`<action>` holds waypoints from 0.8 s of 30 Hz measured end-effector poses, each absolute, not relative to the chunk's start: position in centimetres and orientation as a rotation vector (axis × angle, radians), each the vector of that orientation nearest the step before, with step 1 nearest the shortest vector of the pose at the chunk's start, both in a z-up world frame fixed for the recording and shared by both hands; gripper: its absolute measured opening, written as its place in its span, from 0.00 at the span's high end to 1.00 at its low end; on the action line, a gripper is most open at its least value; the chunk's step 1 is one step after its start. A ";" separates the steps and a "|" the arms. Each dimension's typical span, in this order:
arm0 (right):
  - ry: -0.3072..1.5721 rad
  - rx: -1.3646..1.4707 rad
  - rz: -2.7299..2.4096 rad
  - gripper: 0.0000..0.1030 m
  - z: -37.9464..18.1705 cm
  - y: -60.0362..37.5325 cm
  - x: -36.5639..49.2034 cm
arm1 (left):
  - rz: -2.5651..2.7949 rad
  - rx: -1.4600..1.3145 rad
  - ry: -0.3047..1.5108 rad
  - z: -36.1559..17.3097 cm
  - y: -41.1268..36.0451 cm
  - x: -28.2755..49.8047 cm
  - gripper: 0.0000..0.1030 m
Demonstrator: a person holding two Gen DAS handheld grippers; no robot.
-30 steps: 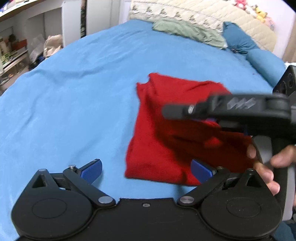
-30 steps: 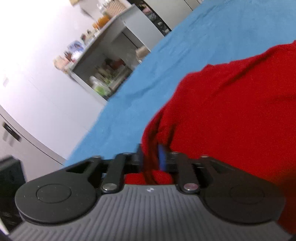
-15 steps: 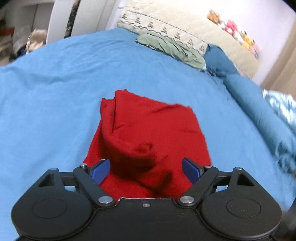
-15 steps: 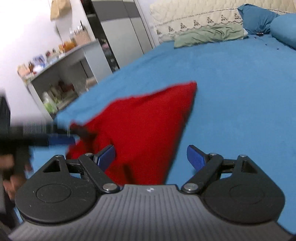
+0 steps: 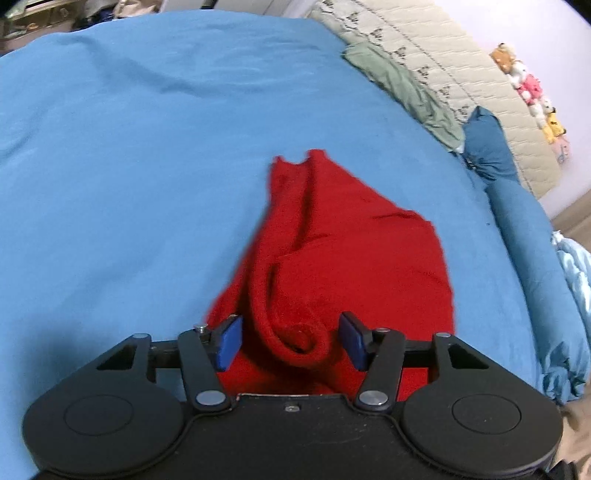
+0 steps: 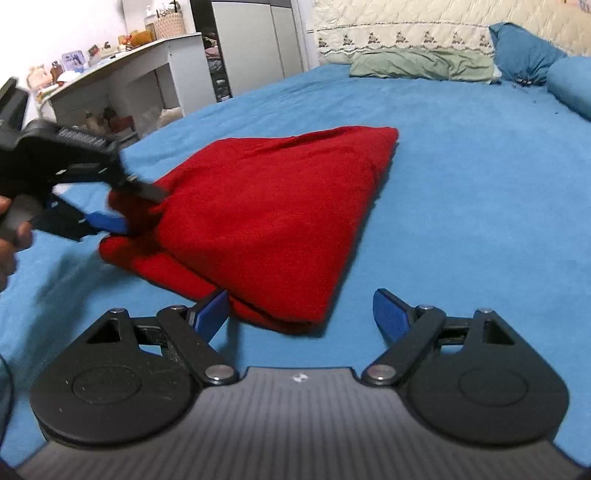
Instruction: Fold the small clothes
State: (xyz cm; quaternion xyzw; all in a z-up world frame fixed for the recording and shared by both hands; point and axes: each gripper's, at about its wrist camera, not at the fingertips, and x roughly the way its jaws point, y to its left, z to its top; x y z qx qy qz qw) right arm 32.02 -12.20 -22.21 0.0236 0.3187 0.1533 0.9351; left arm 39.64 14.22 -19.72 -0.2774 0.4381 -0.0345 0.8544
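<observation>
Both wrist views close, angled down over red garment (image 5: 354,266); right sees left tongs (image 6: 122,210).

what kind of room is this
Most likely a bedroom: the red garment lies on a bed with a blue sheet, a quilted cream headboard behind blue pillows, and plush toys against the wall.
</observation>
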 end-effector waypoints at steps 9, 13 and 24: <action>0.643 -0.033 0.204 0.04 -22.8 -13.3 32.0 | -0.078 -0.404 0.948 -19.1 14.5 38.1 0.56; 0.663 -0.001 0.136 0.07 -22.5 -15.2 32.3 | -0.068 -0.207 0.967 -19.4 13.3 37.8 0.51; 0.725 0.005 0.274 0.06 -20.5 -16.6 31.6 | -0.102 -0.153 0.956 -18.4 13.0 37.3 0.41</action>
